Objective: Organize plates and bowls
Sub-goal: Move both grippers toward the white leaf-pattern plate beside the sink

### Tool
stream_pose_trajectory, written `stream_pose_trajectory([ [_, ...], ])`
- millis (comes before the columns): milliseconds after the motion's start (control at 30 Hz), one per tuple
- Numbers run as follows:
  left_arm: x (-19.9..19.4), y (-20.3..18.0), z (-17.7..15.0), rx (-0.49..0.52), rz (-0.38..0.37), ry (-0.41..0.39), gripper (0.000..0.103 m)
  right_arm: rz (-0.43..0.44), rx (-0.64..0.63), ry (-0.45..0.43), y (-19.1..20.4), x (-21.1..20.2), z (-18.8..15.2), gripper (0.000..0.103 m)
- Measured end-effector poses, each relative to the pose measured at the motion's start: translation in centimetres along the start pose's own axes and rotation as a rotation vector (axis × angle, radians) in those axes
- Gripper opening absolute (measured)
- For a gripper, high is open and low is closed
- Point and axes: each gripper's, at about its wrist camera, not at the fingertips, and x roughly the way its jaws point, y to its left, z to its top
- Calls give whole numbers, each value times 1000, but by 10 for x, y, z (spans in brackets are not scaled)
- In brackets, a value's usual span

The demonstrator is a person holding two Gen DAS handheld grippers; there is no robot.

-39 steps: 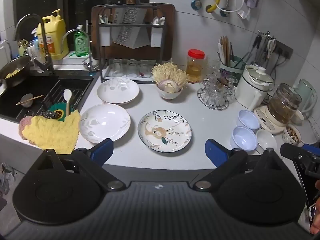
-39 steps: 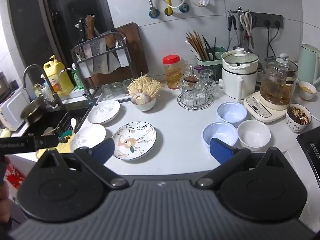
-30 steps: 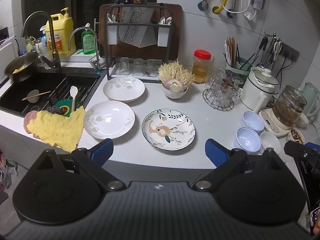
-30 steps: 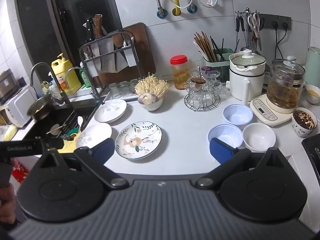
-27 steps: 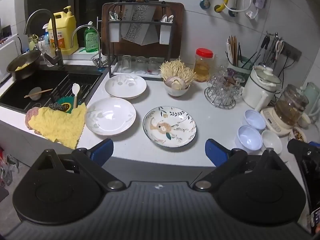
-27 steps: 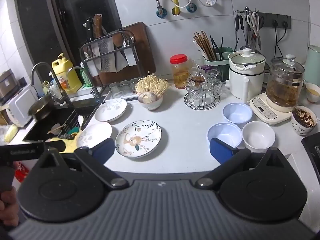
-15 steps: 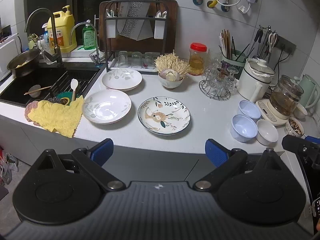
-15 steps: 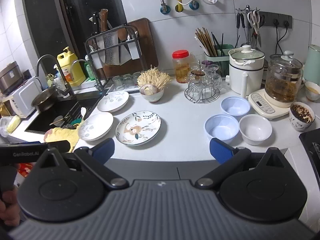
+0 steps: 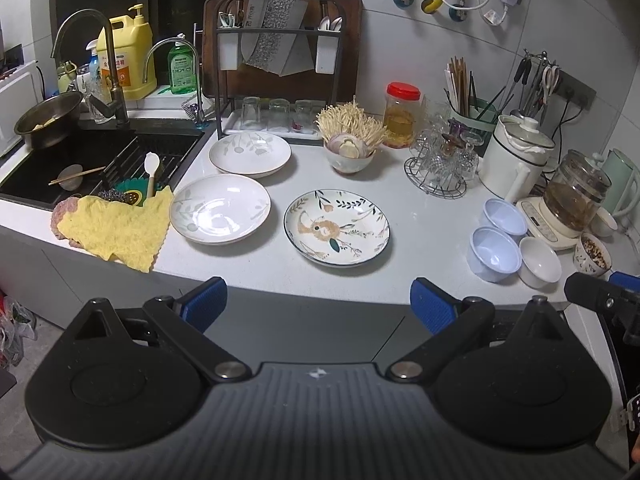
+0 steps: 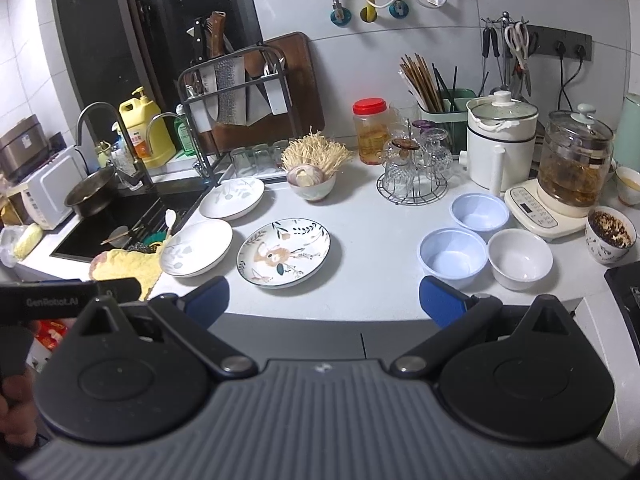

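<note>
"GenRobot.AI" printed on the left gripper [image 9: 318,306] body, seen from the right wrist view. White kitchen counter [image 9: 420,216], black sink [image 9: 100,160] far left, tiled wall. Fawn-pattern plate [image 9: 337,227] center; two white leaf-print plates [image 9: 220,214] to its left; two pale blue bowls [image 10: 454,257] and a white bowl [image 10: 520,258] right. Both grippers, right gripper [image 10: 324,298] too, wide open, empty, short of the counter edge.
</note>
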Motion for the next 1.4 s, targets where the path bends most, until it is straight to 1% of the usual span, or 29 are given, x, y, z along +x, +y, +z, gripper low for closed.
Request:
stream_pose_trajectory([
  [200, 5, 3, 12, -4, 13, 5, 100, 14, 7, 15, 3, 10, 6, 103],
  [467, 20, 4, 2, -8, 23, 43, 100, 17, 3, 33, 3, 20, 4, 103],
  [600, 22, -2, -3, 9, 32, 47, 100, 16, 8, 43, -1, 21, 2, 103],
  [700, 22, -4, -7, -6, 18, 43, 100, 17, 5, 52, -4, 22, 2, 103],
  [867, 26, -9, -13, -13, 17, 52, 100, 29, 15, 75, -10, 24, 0, 103],
  [1400, 21, -17, -15, -16, 21, 42, 100, 42, -1, 51, -13, 17, 2, 103],
])
